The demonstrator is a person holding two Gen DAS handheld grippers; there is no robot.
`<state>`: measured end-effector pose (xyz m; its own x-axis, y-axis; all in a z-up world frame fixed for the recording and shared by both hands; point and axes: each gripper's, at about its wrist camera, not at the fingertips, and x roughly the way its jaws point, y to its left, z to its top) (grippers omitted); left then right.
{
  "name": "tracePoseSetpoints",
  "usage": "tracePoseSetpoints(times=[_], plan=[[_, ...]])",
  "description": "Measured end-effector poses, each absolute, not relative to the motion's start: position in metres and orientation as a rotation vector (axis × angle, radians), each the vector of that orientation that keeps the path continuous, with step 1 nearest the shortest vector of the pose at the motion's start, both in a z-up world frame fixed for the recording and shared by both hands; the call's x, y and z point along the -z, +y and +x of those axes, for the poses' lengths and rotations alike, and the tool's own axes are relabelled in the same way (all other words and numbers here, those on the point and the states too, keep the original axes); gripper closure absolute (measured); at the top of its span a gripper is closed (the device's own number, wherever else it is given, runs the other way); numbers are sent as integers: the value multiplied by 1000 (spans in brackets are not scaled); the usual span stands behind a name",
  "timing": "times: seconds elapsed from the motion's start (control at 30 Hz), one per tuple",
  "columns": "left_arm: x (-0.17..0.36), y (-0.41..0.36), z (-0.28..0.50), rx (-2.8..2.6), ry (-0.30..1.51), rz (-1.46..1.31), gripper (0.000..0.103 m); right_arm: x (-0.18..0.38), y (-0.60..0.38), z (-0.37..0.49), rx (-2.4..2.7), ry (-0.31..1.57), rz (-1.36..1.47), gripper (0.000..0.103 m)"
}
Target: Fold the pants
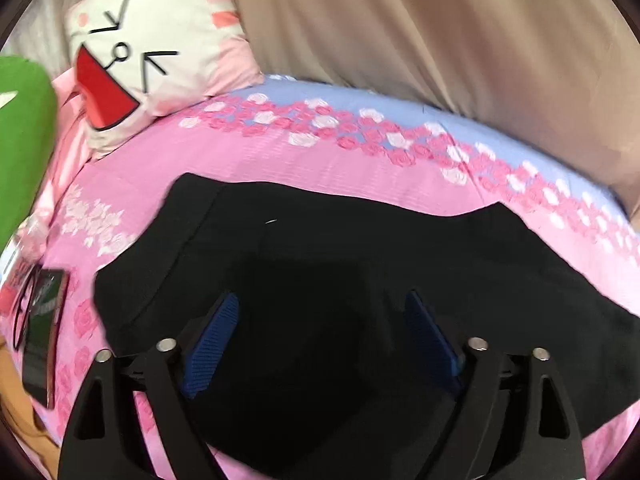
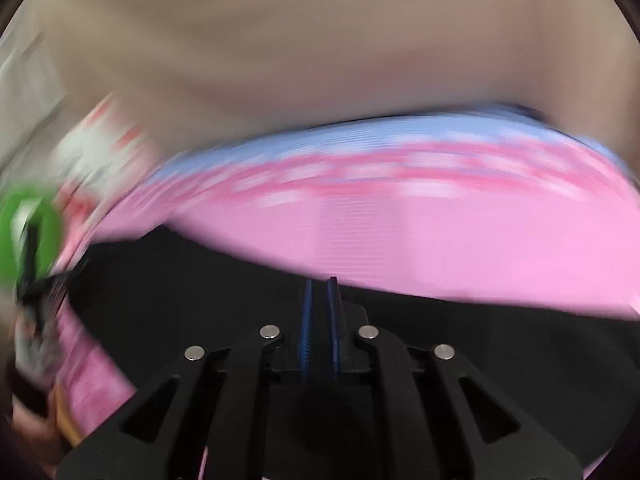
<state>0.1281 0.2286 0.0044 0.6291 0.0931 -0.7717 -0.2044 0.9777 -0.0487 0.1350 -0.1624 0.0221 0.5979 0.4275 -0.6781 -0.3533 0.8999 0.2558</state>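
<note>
Black pants [image 1: 320,240] lie spread flat on a pink flowered bed sheet [image 1: 240,160]. My left gripper [image 1: 322,296] hovers over the middle of them, its blue pads [image 1: 212,344] wide apart with only the cloth below showing between them. The right wrist view is blurred by motion. There my right gripper [image 2: 320,280] is shut, its blue pads nearly touching, with the tips at the far edge of the pants [image 2: 160,300] where they meet the sheet [image 2: 440,240]. Whether cloth is pinched between the pads cannot be told.
A white and pink pillow with a cartoon face [image 1: 160,52] lies at the far left of the bed. Beige fabric [image 1: 440,40] hangs behind the bed. A green object [image 1: 20,140] is at the left edge, and a dark flat device [image 1: 44,332] lies on the sheet left of the pants.
</note>
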Motion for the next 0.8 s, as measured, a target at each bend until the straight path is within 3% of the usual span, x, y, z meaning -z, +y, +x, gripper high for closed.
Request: tracePoseSetpoints(times=[0.07, 0.13, 0.17, 0.2, 0.23, 0.3, 0.33, 0.47, 0.63, 0.8], plan=[[-5, 248, 112, -194, 866, -173, 14, -14, -86, 164, -591, 833, -2, 77], [-2, 270, 98, -228, 869, -206, 14, -8, -36, 198, -587, 807, -106, 68], [2, 284, 93, -251, 876, -215, 14, -5, -18, 213, -581, 798, -138, 56], [10, 292, 91, -269, 896, -208, 14, 0, -4, 226, -585, 806, -145, 53], [18, 298, 90, -289, 925, -200, 14, 8, 10, 244, -587, 828, -146, 54], [39, 310, 89, -267, 974, -237, 12, 29, 27, 273, -570, 884, -179, 91], [43, 315, 90, -253, 977, -258, 8, 40, 34, 287, -560, 890, -202, 93], [49, 327, 90, -216, 972, -315, 5, 36, 26, 305, -572, 898, -114, 83], [31, 321, 77, -237, 938, -282, 11, 4, 3, 242, -656, 822, -2, 83], [-14, 294, 77, -195, 833, -237, 9, 44, -19, 220, -626, 933, 33, 88]])
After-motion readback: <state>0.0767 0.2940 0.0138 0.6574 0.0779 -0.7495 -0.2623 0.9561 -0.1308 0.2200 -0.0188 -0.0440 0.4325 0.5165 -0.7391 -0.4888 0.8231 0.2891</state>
